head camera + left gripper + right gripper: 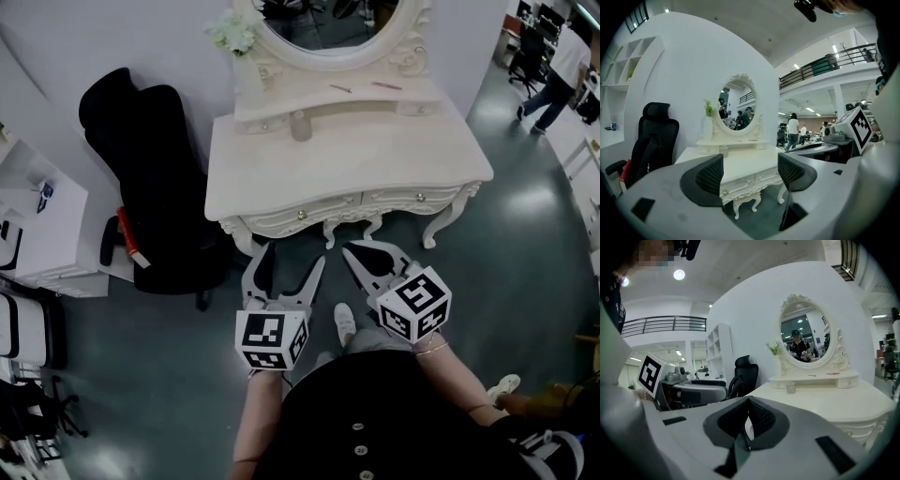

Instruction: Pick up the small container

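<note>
Left tool [750,172] jaws stand apart, empty; right tool [747,404] jaws are pressed together, empty. Both hover off the table [375,169] front edge. The small container [300,125] stands upright, long axis vertical, at the back against the raised shelf [366,97], with bare tabletop before it.

small pale container [300,125], upright, rear of white dressing table [281,183]
</note>
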Demonstrator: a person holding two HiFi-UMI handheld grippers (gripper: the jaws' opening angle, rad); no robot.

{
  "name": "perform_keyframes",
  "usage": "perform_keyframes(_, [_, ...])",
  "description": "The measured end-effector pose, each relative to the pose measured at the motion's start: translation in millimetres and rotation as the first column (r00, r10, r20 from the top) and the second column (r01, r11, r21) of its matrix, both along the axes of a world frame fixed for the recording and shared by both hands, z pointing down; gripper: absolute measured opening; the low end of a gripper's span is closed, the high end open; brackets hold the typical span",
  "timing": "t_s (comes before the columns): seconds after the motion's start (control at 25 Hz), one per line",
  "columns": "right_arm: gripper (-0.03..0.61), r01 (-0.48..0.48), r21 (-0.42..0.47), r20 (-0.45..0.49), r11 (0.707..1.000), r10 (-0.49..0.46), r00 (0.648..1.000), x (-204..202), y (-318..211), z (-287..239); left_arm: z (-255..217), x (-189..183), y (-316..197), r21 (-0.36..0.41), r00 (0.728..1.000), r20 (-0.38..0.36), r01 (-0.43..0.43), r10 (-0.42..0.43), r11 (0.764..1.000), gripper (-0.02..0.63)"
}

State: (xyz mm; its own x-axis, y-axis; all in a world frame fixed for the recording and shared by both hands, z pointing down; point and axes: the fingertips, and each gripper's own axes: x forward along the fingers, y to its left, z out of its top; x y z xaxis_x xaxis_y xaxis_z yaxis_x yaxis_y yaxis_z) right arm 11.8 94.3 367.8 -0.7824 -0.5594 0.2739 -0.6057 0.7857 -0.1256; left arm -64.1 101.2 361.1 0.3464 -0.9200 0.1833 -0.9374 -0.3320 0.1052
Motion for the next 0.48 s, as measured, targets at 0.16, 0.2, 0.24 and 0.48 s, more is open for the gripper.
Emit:
perform_keyframes(0.16, [0.002, 0.029, 0.011, -0.002, 1.0, -0.029, 1.0, -9.6, -46.2, -8.2, -5.0, -6.4, -47.8, -0.002, 1.0, -0.004, 0.019, -0.019, 1.0, 0.331])
perform_keyframes(0.2, [0.002, 0.035, 0.013, -0.003, 0.999, -0.035, 0.999, -11.4, -57.6, -10.1, -7.2, -6.9, -60.1, 0.0, 1.0, -0.004, 0.019, -0.019, 1.0, 0.331])
perform_keyframes(0.24, [0.002, 0.041, 0.016, -0.003, 0.999, -0.041, 0.999, -12.8, -68.6, -11.1, -8.8, -7.0, -71.9, 0.004, 1.0, -0.001, 0.02, -0.02, 1.0, 0.331])
perform_keyframes(0.48, [0.002, 0.068, 0.024, 0.008, 0.997, -0.068, 0.998, -13.7, -125.0, -10.6, -5.1, -1.2, -130.5, -0.001, 1.0, -0.001, 0.024, -0.024, 1.0, 0.331])
